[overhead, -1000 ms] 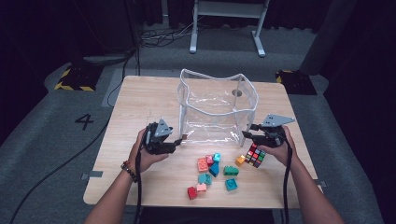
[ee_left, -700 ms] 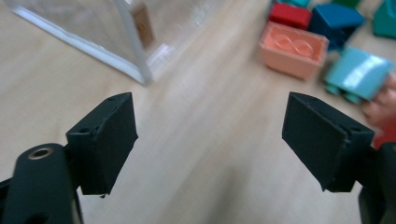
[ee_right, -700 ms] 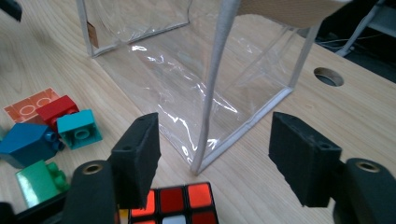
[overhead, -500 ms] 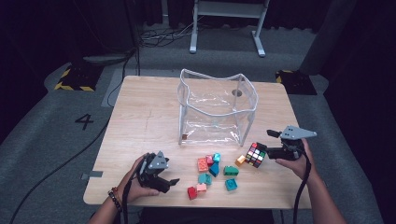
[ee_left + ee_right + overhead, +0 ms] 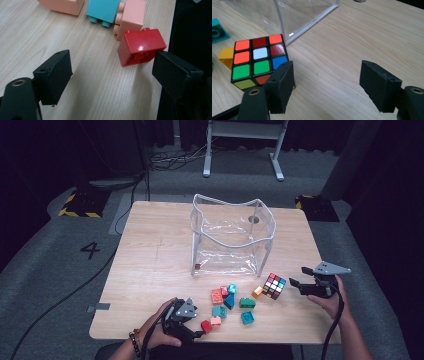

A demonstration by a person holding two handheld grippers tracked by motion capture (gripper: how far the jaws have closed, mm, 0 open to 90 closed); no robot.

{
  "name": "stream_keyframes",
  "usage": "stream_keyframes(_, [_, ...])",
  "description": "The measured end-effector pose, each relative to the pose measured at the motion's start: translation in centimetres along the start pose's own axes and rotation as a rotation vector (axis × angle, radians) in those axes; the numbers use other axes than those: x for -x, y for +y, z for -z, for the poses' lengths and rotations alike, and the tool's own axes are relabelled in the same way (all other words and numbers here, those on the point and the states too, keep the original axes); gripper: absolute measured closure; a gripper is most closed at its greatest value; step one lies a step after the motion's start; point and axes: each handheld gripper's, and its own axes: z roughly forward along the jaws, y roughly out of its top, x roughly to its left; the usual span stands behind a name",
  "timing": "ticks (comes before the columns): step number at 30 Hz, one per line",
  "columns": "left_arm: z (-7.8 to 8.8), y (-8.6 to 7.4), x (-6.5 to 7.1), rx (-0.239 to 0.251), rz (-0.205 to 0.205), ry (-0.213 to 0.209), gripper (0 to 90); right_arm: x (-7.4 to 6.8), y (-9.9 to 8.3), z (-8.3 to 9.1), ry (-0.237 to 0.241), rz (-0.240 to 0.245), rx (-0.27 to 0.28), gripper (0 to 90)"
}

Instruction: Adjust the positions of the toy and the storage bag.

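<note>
My left gripper (image 5: 196,327) is low at the table's near edge, its jaws open in the left gripper view (image 5: 112,67). A red brick (image 5: 140,46) lies on the wood between them, close against the right jaw's tip; in the high view this red brick (image 5: 206,326) is just right of the gripper. My right gripper (image 5: 299,277) stands to the right of a Rubik's cube (image 5: 274,286). Its jaws (image 5: 328,82) have just been opening and have only bare wood between them. The cube (image 5: 258,60) sits beyond the left jaw, outside the gap.
A clear plastic bag (image 5: 230,237) stands open at the middle of the wooden table (image 5: 150,260). Several teal, pink and red bricks (image 5: 227,300) lie scattered in front of it, and an orange brick (image 5: 257,291) rests beside the cube. The table's near edge is just under my left gripper.
Both grippers left the bag's front. The left came back and down to the red brick at the near edge. The right opened, let go of the cube and drew away rightward.
</note>
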Motion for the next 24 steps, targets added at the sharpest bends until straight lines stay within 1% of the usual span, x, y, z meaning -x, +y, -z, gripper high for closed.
stream_keyframes(1, [-0.3, 0.1, 0.1, 0.006, -0.001, 0.007, 16.4, 0.0, -0.2, -0.1, -0.002, 0.003, -0.004, 28.2])
stream_keyframes(2, [-0.4, 0.2, 0.1, -0.009, -0.014, 0.011, 16.4, 0.0, -0.3, -0.1, -0.002, 0.005, -0.004, 28.0])
stream_keyframes(3, [-0.6, 0.3, 0.2, -0.001, -0.001, 0.008, 16.4, 0.0, -0.4, -0.1, 0.004, 0.000, -0.007, 28.0])
stream_keyframes(4, [-0.8, 0.4, 0.3, 0.010, 0.004, 0.014, 16.2, 0.0, -0.5, -0.2, 0.002, -0.002, -0.007, 28.0])
stream_keyframes(6, [-1.3, 0.8, 0.4, 0.018, 0.012, 0.035, 16.3, 0.0, -0.6, -0.3, 0.003, 0.002, -0.020, 28.0])
stream_keyframes(7, [-1.6, 1.1, 0.3, 0.029, -0.001, 0.038, 16.3, 0.0, -0.7, -0.4, 0.005, -0.001, -0.020, 28.0])
stream_keyframes(8, [-1.7, 1.3, 0.4, 0.016, 0.018, 0.059, 16.4, 0.0, -0.7, -0.5, 0.006, -0.001, -0.022, 28.0])
stream_keyframes(9, [-1.9, 1.5, 0.4, 0.020, 0.018, 0.067, 16.4, 0.0, -0.8, -0.5, 0.006, -0.001, -0.023, 28.0])
stream_keyframes(10, [-2.1, 1.7, 0.2, 0.016, 0.017, 0.064, 16.6, -0.1, -0.8, -0.6, 0.006, 0.001, -0.027, 28.0])
stream_keyframes(11, [-2.1, 2.0, -0.2, -0.024, -0.040, 0.084, 16.7, -0.1, -0.8, -0.6, 0.009, 0.000, -0.025, 28.0])
stream_keyframes(12, [-2.3, 2.1, -0.4, -0.014, -0.051, 0.084, 16.5, -0.2, -0.9, -0.7, 0.015, 0.005, -0.030, 28.0])
stream_keyframes(13, [-2.3, 2.2, -0.6, -0.022, -0.031, 0.094, 16.3, -0.2, -0.9, -0.7, 0.016, 0.005, -0.032, 27.9])
stream_keyframes(14, [-2.3, 2.3, -0.8, -0.021, -0.028, 0.086, 16.6, -0.2, -1.0, -0.8, 0.023, 0.019, -0.035, 27.7])
stream_keyframes(16, [-2.5, 2.5, -1.4, -0.016, -0.023, 0.094, 16.2, -0.4, -1.1, -0.9, 0.031, 0.015, -0.040, 27.7])
stream_keyframes(17, [-2.5, 2.7, -1.7, -0.013, -0.026, 0.106, 16.4, -0.4, -1.1, -0.9, 0.035, 0.020, -0.041, 27.7])
stream_keyframes(18, [-2.6, 2.8, -1.9, -0.017, -0.026, 0.109, 16.2, -0.6, -1.1, -0.9, 0.042, 0.019, -0.041, 27.7])
stream_keyframes(20, [-2.8, 3.1, -2.6, 0.006, -0.032, 0.120, 16.0, -0.9, -1.0, -0.9, 0.061, 0.036, -0.038, 26.9])
stream_keyframes(21, [-3.0, 3.1, -2.7, 0.025, 0.007, 0.129, 16.1, -1.1, -1.0, -1.0, 0.064, 0.042, -0.031, 26.6])
stream_keyframes(22, [-3.0, 3.2, -2.8, 0.033, 0.030, 0.137, 16.4, -1.3, -0.9, -0.9, 0.075, 0.049, -0.032, 26.3])
stream_keyframes(23, [-3.0, 3.2, -2.9, 0.030, 0.031, 0.136, 16.7, -1.4, -0.9, -0.9, 0.086, 0.054, -0.029, 25.9])
stream_keyframes(24, [-3.1, 3.2, -3.3, 0.045, 0.014, 0.118, 16.5, -1.6, -0.8, -0.9, 0.099, 0.056, -0.029, 25.3])
